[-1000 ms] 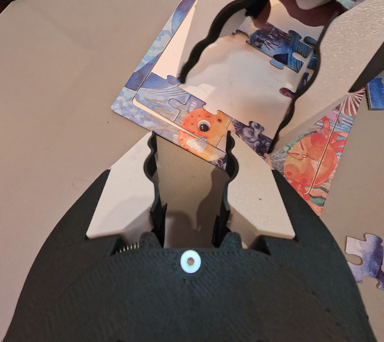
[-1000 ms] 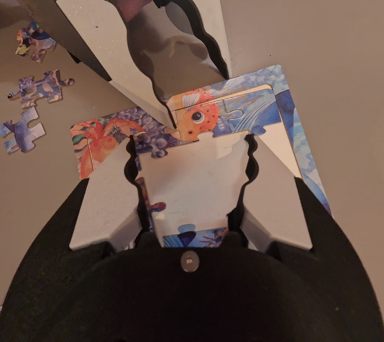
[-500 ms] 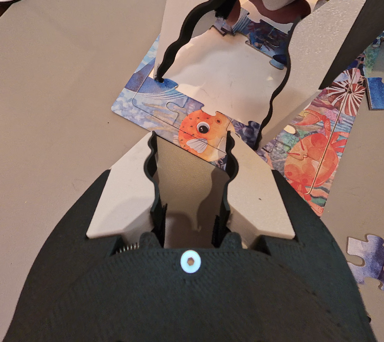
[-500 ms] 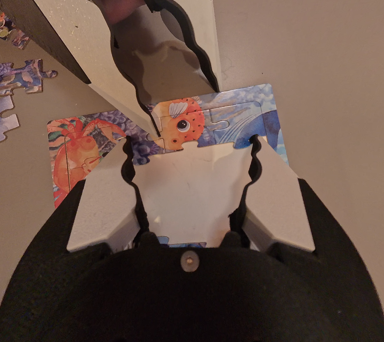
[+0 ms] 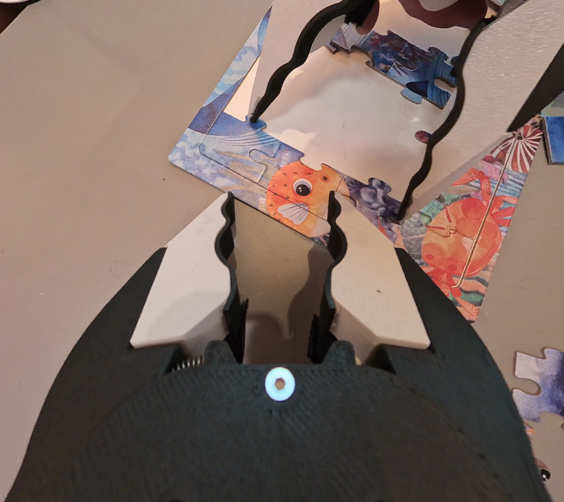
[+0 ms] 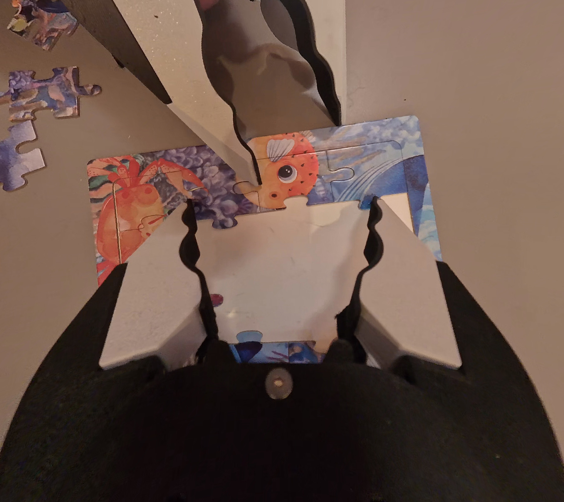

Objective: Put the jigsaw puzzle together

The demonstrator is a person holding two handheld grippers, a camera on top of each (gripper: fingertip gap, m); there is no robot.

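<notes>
The white, unfilled middle of the puzzle tray [image 6: 283, 267] is left free between the spread fingers of the right gripper [image 6: 280, 203]. Straight ahead, passage is blocked by the left gripper [image 6: 297, 151], planted on the orange fish piece [image 6: 290, 172]. Bare table [image 6: 473, 44] is offered beyond, to its right.

each gripper has a matte black printed body with a curved front edge and one round silver screw at its centre. the left gripper [image 5: 279, 200] and right gripper [image 6: 280, 203] carry white wedge fingers [image 5: 189, 282] lined with wavy black pads [image 6: 190, 240]; a small spring shows by the left gripper's base.
</notes>
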